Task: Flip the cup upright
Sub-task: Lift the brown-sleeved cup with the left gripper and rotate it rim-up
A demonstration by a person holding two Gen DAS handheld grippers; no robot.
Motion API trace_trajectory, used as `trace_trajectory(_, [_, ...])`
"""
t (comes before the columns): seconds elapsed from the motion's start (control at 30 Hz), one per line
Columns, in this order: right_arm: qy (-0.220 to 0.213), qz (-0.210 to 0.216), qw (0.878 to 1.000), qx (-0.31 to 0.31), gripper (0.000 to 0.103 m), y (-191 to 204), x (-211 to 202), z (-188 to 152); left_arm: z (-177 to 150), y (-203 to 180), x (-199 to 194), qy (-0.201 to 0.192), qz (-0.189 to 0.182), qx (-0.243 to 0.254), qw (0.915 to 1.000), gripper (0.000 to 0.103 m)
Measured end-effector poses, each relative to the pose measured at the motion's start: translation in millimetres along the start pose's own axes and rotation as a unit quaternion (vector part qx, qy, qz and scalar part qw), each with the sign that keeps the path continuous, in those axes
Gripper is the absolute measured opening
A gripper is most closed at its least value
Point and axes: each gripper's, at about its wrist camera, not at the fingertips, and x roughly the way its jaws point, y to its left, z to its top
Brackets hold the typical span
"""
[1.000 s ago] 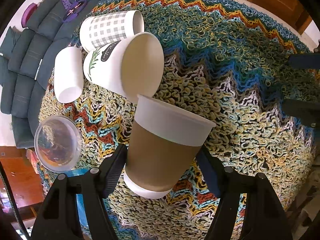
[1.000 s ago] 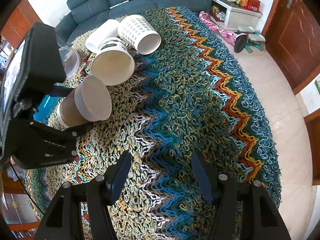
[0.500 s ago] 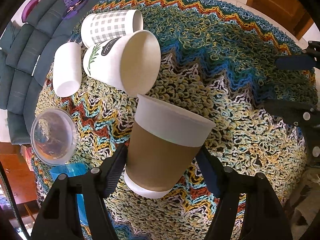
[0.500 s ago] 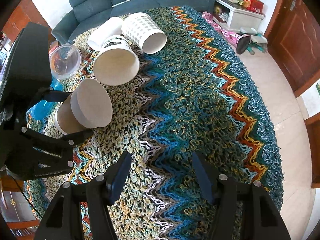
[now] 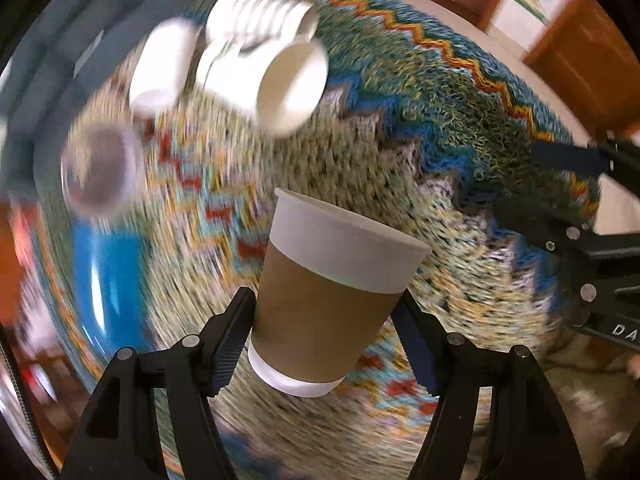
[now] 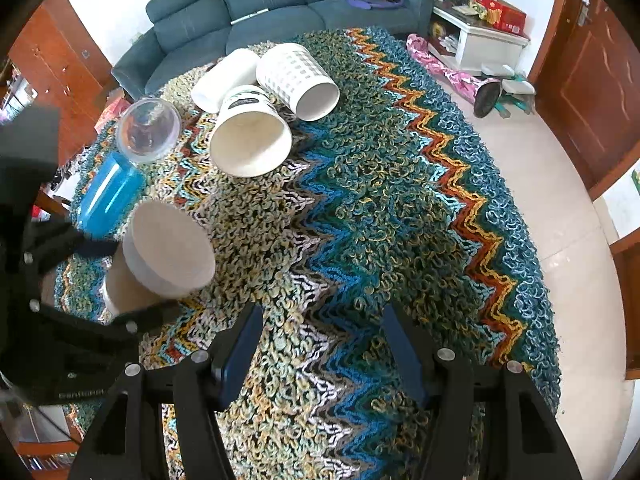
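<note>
Now swinging fast with the brown cup clamped in the left claw, background gone blurry versus half a second back, cup lifted off the worktop and tipping rim-up, right claw hanging open, empty, so mid-flip basically.

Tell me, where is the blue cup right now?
The blue cup lies on its side at the rug's left edge in the right wrist view, just below the clear cup and beside the brown cup.

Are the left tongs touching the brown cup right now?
Touching. The left wrist view shows the left tongs with both fingers pressed against the brown cup's sides.
</note>
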Motion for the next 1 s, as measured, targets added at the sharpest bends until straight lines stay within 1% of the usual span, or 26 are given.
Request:
trace_trajectory(0.07, [-0.002,0.002,1.0,0.0,0.064,-0.4,-4.1,-2.9,-12.1,1.3,1.8,0.017,-0.019,-0.047,0.9985,0.073])
trace_trajectory(0.1, [-0.002,0.005,1.0,0.0,0.064,-0.6,-5.9,-4.5,-20.3,1.3,2.8,0.025,-0.033,-0.078,0.9961,0.073])
trace_trajectory(0.13, [-0.002,0.007,1.0,0.0,0.064,-0.7,-7.6,-6.4,-29.4,1.0,4.2,0.033,-0.055,-0.11,0.9919,0.073])
trace_trajectory(0.17, [-0.001,0.01,1.0,0.0,0.064,-0.4,-8.7,-8.3,-39.2,1.0,5.9,0.04,-0.075,-0.146,0.9856,0.073])
trace_trajectory(0.2, [0.001,0.013,1.0,-0.001,0.064,-0.3,-9.8,-10.5,-45.7,0.9,7.2,0.045,-0.088,-0.17,0.9805,0.073])
trace_trajectory(0.23, [0.004,0.017,1.0,-0.001,0.064,0.2,-9.7,-12.5,-55.6,-0.7,9.2,0.051,-0.112,-0.201,0.9719,0.073])
trace_trajectory(0.33, [0.013,0.034,0.999,0.001,0.064,0.8,-8.5,-18.0,-78.8,-9.7,11.4,0.052,-0.155,-0.267,0.9497,0.073])
trace_trajectory(0.4, [0.024,0.05,0.998,0.006,0.064,0.9,-6.8,-21.2,-89.1,-15.9,11.0,0.046,-0.169,-0.298,0.9383,0.073])
trace_trajectory(0.5, [0.038,0.074,0.996,0.017,0.064,0.3,-3.2,-24.3,-99.7,-18.8,5.5,0.015,-0.189,-0.354,0.9158,0.073])
trace_trajectory(0.57, [0.043,0.089,0.995,0.03,0.064,-2.3,-1.3,-24.7,-105.2,-17.2,3.5,-0.001,-0.189,-0.374,0.908,0.073])
trace_trajectory(0.63, [0.046,0.099,0.993,0.036,0.064,-3.7,-0.2,-23.9,-115.1,-18.0,3.6,-0.015,-0.198,-0.398,0.8956,0.073])
trace_trajectory(0.73, [0.053,0.109,0.992,0.036,0.064,-1.9,3.4,-22.6,-129.1,-18.8,7.2,-0.026,-0.213,-0.427,0.8782,0.073])
trace_trajectory(0.8, [0.058,0.115,0.991,0.037,0.064,-0.7,5.9,-21.8,-135.8,-8.9,9.2,-0.032,-0.211,-0.439,0.8729,0.073])
trace_trajectory(0.87, [0.062,0.121,0.99,0.039,0.064,0.3,8.4,-19.8,-144.5,-4.3,10.2,-0.038,-0.204,-0.445,0.8711,0.073])
trace_trajectory(0.93, [0.065,0.131,0.988,0.039,0.064,2.0,10.8,-16.8,-149.5,-4.0,10.2,-0.04,-0.19,-0.443,0.875,0.074])
trace_trajectory(1.0, [0.068,0.141,0.987,0.041,0.064,2.7,12.4,-15.1,-151.0,5.0,10.3,-0.047,-0.185,-0.438,0.8784,0.074])
